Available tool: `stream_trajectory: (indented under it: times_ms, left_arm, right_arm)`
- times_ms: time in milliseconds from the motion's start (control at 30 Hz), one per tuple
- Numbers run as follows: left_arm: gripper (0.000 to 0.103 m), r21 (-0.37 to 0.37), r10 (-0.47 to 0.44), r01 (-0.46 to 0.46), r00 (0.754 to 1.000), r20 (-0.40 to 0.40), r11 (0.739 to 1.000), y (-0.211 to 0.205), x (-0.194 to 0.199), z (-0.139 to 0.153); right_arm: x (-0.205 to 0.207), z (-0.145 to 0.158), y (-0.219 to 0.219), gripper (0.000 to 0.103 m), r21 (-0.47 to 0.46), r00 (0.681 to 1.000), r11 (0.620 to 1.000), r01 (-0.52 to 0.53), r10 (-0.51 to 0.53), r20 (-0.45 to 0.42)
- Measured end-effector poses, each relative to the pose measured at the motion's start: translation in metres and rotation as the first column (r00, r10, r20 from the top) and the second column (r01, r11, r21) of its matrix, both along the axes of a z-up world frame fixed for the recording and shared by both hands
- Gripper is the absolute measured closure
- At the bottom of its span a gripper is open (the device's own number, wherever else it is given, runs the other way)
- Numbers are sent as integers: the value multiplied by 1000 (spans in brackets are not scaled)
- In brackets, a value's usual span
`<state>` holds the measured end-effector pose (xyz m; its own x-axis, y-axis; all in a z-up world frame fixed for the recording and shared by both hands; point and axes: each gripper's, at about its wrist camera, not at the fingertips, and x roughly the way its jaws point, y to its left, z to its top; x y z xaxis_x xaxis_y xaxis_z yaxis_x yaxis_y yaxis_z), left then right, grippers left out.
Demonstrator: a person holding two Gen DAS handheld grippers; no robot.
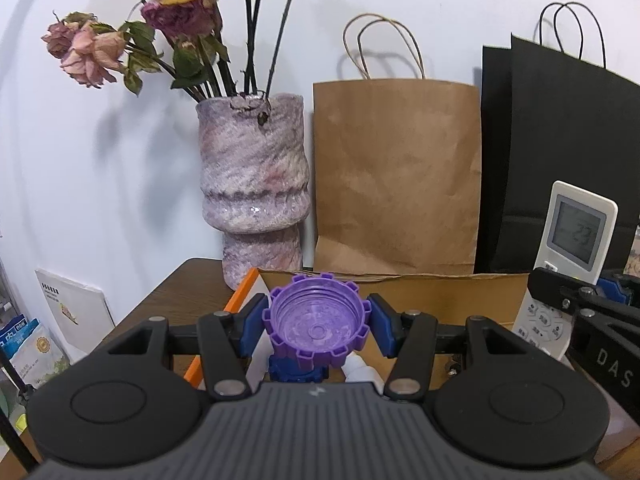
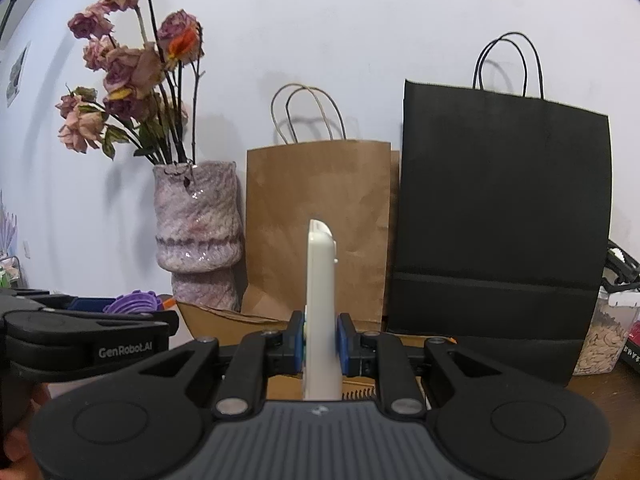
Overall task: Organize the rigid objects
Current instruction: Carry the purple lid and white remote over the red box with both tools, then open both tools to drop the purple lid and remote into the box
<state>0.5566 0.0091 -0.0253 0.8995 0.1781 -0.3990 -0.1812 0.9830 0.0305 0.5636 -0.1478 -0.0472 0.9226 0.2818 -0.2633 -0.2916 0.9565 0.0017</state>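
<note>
My left gripper (image 1: 316, 326) is shut on a purple ridged cap (image 1: 316, 320), its open side facing the camera, held above an open cardboard box (image 1: 452, 296). The cap also shows at the left of the right wrist view (image 2: 134, 302). My right gripper (image 2: 321, 338) is shut on a white remote control (image 2: 320, 304), held upright and edge-on above the box. In the left wrist view the remote (image 1: 568, 256) shows its screen and buttons at the right. A blue object (image 1: 294, 370) and a white object (image 1: 362, 368) lie below the cap, mostly hidden.
A purple marbled vase (image 1: 254, 184) with dried roses stands behind the box on the dark wooden table (image 1: 168, 300). A brown paper bag (image 1: 396, 176) and a black paper bag (image 2: 500, 220) lean on the wall. A clear container (image 2: 604, 332) of flakes stands at the right.
</note>
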Motion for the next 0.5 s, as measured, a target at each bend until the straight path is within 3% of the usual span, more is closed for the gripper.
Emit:
stream_trajectory:
  times_ms: [300, 367, 433, 467, 500]
  left_arm:
    - [46, -7, -12, 12, 999, -38, 1000, 2, 10, -6]
    - [37, 3, -1, 1, 999, -43, 1000, 1, 10, -7]
    - [16, 4, 13, -13, 999, -33, 1000, 2, 9, -7]
    - [10, 4, 26, -26, 999, -30, 1000, 3, 9, -7]
    - [4, 8, 37, -37, 999, -23, 999, 3, 8, -7]
  right_arm:
    - [6, -4, 0, 86, 1, 999, 1000, 0, 0, -32]
    - [7, -4, -2, 86, 14, 999, 1000, 15, -14, -45]
    - [7, -3, -5, 68, 14, 998, 999, 45, -45, -39]
    - [6, -2, -8, 44, 21, 998, 998, 58, -57, -37]
    - [5, -1, -10, 27, 30, 997, 997, 68, -67, -30]
